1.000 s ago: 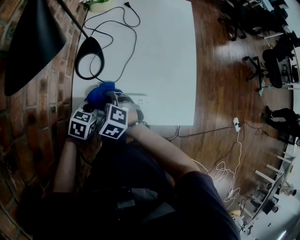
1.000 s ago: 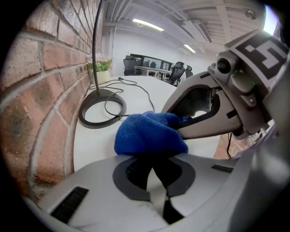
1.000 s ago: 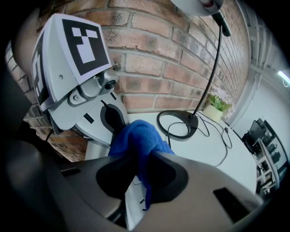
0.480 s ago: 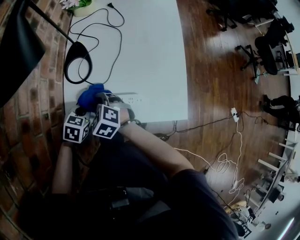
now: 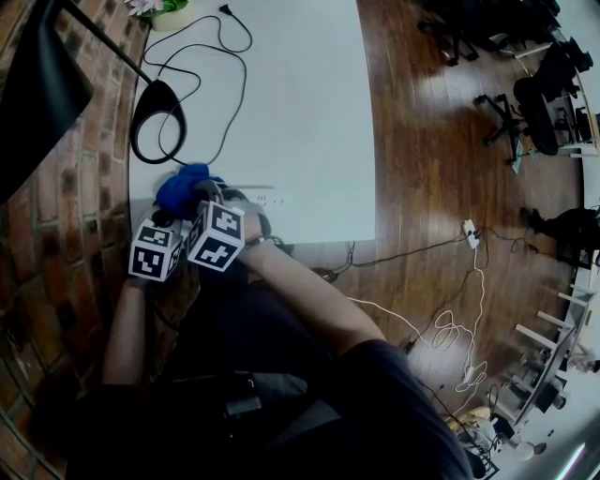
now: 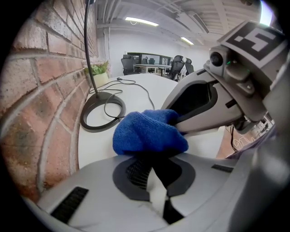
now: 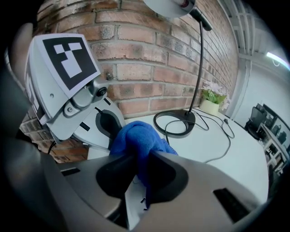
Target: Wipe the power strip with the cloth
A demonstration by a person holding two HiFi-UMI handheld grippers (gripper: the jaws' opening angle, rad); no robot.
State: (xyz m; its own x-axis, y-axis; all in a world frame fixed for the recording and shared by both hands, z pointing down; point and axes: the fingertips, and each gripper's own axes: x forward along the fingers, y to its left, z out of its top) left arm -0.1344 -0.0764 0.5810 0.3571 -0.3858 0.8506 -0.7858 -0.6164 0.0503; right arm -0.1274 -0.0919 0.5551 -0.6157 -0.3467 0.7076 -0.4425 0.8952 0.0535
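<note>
A bunched blue cloth (image 5: pixel 182 188) lies at the near left of the white table (image 5: pixel 300 112), beside the brick wall. Both grippers meet on it. My left gripper (image 6: pixel 152 159) is shut on the cloth (image 6: pixel 147 132), which bulges out past its jaws. From the right, my right gripper (image 7: pixel 138 168) is shut on a fold of the same cloth (image 7: pixel 136 138). The head view shows their marker cubes side by side, left gripper (image 5: pixel 176 214) and right gripper (image 5: pixel 208 199). The white power strip (image 5: pixel 268 199) lies just right of the cloth; its near end is hidden behind the right gripper.
A black desk lamp has its ring base (image 5: pixel 157 120) behind the cloth, and its shade (image 5: pixel 37 94) overhangs the left. A black cable (image 5: pixel 225 66) loops across the table. A plant pot (image 5: pixel 173 11) stands at the far edge. The brick wall (image 5: pixel 94 187) bounds the left.
The head view shifted a little to the left since a second ago. Both grippers stay on the cloth at the same spot; the right gripper's cube has rolled slightly.
</note>
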